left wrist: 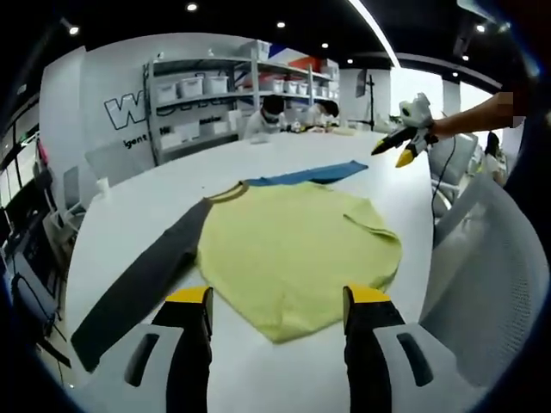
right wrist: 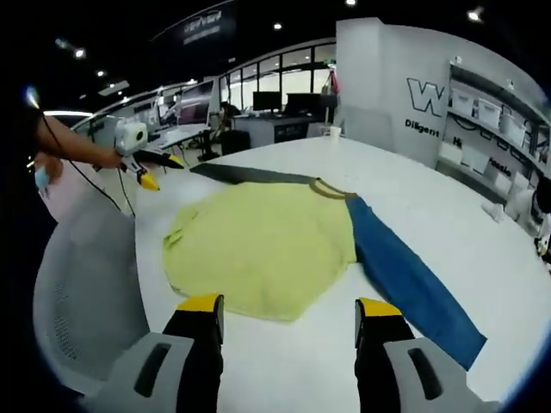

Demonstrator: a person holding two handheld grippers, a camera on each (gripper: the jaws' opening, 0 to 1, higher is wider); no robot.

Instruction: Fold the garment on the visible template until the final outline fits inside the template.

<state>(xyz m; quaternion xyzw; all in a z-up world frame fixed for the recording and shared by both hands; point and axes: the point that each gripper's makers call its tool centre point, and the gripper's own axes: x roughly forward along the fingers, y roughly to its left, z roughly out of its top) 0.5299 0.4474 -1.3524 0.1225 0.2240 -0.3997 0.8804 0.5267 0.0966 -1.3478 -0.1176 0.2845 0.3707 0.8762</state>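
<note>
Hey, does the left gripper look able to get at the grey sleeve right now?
Probably yes. The left gripper is open and holds nothing, and the grey sleeve lies flat on the table just beside it with nothing in between.

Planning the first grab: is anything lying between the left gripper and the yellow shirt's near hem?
Nothing visible. Only bare white table lies between the open left gripper and the yellow shirt with one grey and one blue sleeve.

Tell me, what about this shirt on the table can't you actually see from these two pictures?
- Template outline: none visible on the white table in either view.
- Yellow shirt hem: right gripper view, partly behind the right gripper.
- Grey sleeve cuff: left gripper view, dim near the edge.
- Blue sleeve cuff: right gripper view, distorted near the rim.
</note>
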